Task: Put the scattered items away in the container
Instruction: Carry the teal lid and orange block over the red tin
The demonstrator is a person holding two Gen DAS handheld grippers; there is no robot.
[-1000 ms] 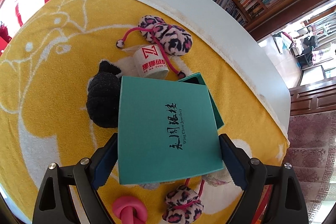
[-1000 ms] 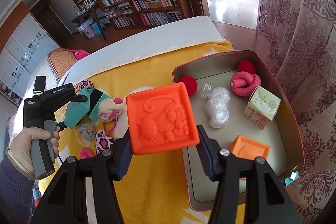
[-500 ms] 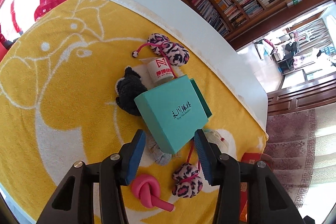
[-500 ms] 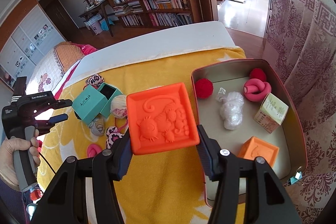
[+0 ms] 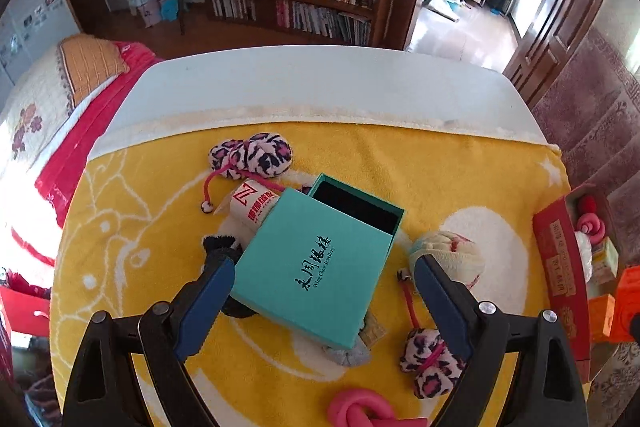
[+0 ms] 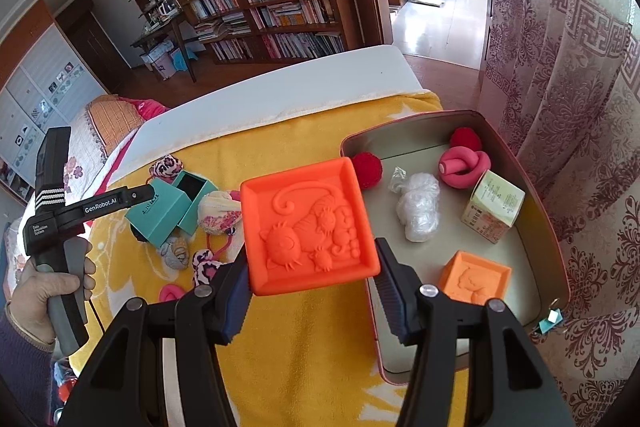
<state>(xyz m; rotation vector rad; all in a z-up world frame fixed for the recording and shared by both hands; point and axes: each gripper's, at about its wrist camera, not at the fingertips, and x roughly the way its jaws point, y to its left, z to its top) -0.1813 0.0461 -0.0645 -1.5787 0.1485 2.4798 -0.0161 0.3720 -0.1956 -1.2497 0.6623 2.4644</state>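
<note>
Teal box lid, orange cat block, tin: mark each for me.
teal box lid (image 5: 316,263), left wrist view, middle of its printed top face.
orange cat block (image 6: 308,227), right wrist view, embossed cat relief.
tin (image 6: 516,259), right wrist view, bare floor.

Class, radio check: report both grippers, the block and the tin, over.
Right gripper shut on orange block, beside the tin, not over it. Left gripper open, jaws astride teal box lid. Nothing blocking the tin.

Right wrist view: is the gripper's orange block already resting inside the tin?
No, the orange block is clamped in the right gripper, above the yellow towel beside the tin.
</note>
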